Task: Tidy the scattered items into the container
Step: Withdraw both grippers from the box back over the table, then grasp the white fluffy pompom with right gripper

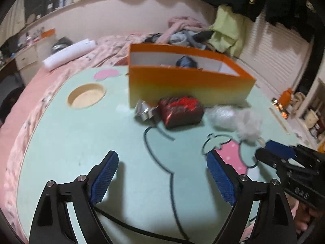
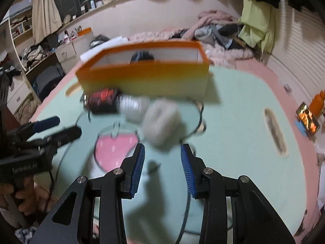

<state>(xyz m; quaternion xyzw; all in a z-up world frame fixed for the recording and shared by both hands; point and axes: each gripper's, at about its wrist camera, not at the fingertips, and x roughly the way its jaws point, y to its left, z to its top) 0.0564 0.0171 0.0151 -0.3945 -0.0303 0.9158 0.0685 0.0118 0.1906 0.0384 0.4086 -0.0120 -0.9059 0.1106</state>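
Observation:
An orange-and-yellow box (image 1: 189, 85) stands on the mint-green tabletop (image 1: 81, 142) with a dark blue item (image 1: 185, 61) inside. Before it lie a silver wrapper (image 1: 145, 111), a dark red packet (image 1: 180, 109), a clear plastic wad (image 1: 222, 114) and a white fluffy wad (image 1: 248, 126). My left gripper (image 1: 162, 164) is open and empty, well short of the packet. In the right wrist view the box (image 2: 146, 77), red packet (image 2: 103, 99) and white wad (image 2: 162, 124) show blurred. My right gripper (image 2: 162, 158) is open, just short of the white wad.
A round cup hole (image 1: 87, 95) is set in the tabletop at left. A slot handle (image 2: 275, 131) is cut near the right edge. The tabletop rests on a pink bed with piled clothes (image 1: 189, 32) behind. A phone (image 2: 307, 119) lies at far right.

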